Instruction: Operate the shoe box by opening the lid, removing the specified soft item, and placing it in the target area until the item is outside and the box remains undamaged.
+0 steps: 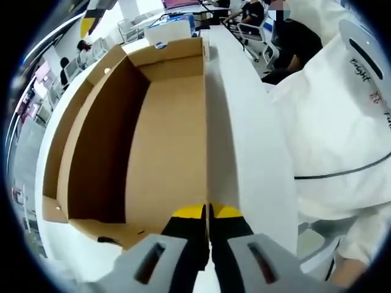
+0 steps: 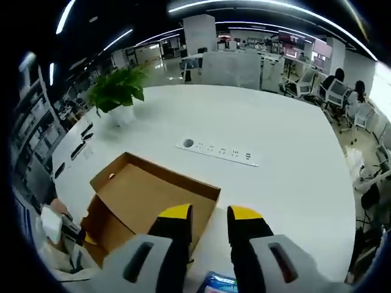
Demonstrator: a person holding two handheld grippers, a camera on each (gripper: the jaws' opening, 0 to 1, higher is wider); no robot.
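Open shoe box (image 1: 165,134) on white table (image 1: 244,140) — left hand-held gripper (image 1: 208,212) pinched closed

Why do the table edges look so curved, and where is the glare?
Left gripper view: the fisheye lens bends the table edge, and the box interior is shadowed on one side. Right gripper view: ceiling strip lights arc overhead, the table glares pale, and the plant looks soft.

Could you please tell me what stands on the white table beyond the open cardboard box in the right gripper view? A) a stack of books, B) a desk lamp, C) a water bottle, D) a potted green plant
D: a potted green plant stands on the white table past the far left corner of the open cardboard box, to the left of a white power strip set into the tabletop.
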